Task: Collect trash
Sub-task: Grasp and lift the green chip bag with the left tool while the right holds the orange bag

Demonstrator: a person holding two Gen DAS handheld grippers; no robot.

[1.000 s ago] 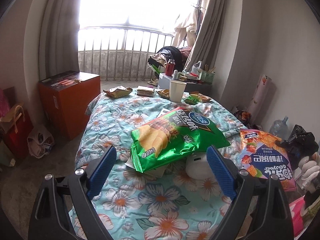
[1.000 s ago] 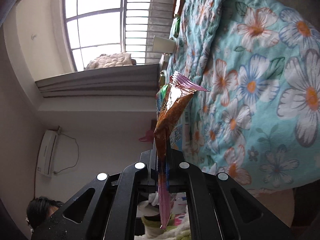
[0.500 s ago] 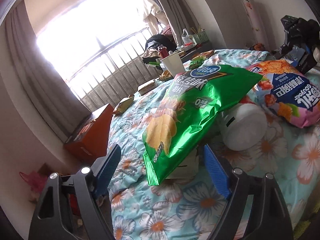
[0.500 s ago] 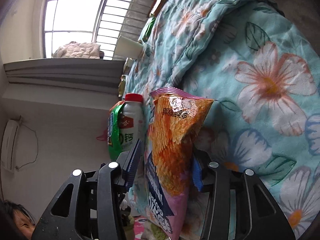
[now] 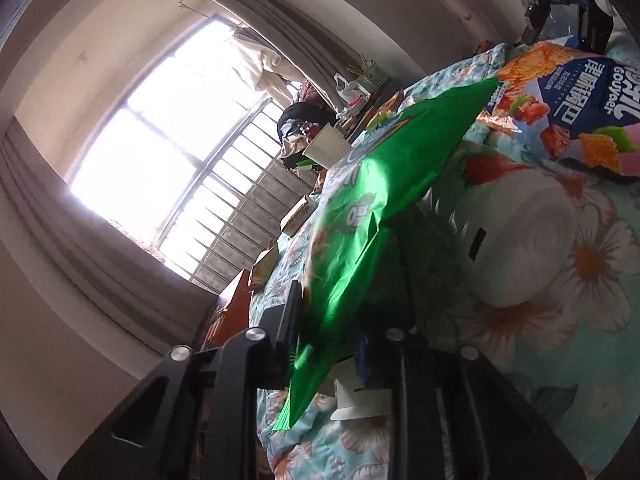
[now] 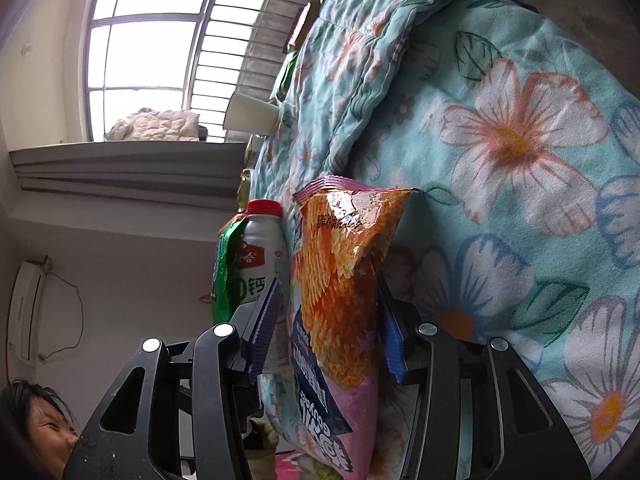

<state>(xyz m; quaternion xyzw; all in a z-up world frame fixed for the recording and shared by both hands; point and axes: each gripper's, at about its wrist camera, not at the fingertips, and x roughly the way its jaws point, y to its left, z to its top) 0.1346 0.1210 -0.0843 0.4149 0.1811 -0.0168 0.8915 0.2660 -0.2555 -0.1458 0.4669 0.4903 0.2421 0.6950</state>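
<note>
a: item one, green chip bag (image 5: 384, 184). lies on the flowered quilt (image 5: 592, 264) of the bed, draped over a white bottle (image 5: 516, 240) and some paper.

b: handling?

a: light, thin crinkly foil, slick, likely to slide or fold under pressure. judged nearly empty since it lies flat. best taken at the crimped end seam, where the film is doubled and stiffest.

b: position against the left claw (image 5: 332, 328)?

a: near end of the bag runs between the two fingers, seam hanging out below them. the jaws have just been closing and now stand narrow, pinching that end of the bag.

b: item two?

a: pink and orange snack bag (image 6: 340, 276), on the same quilt, beside the white bottle with its red cap (image 6: 262, 206). puffier than the green one, so some air or contents inside, still light. soft film; squeezing the belly would crush whatever is in it. the top or bottom seam is the safer hold.

b: and the right claw (image 6: 328, 320)?

a: half spread, one blue pad (image 6: 266, 316) on each side of the bag's middle. the jaws have just been opening; pads sit close to the film, apparently not pressing it. bag rests on the bed.
</note>
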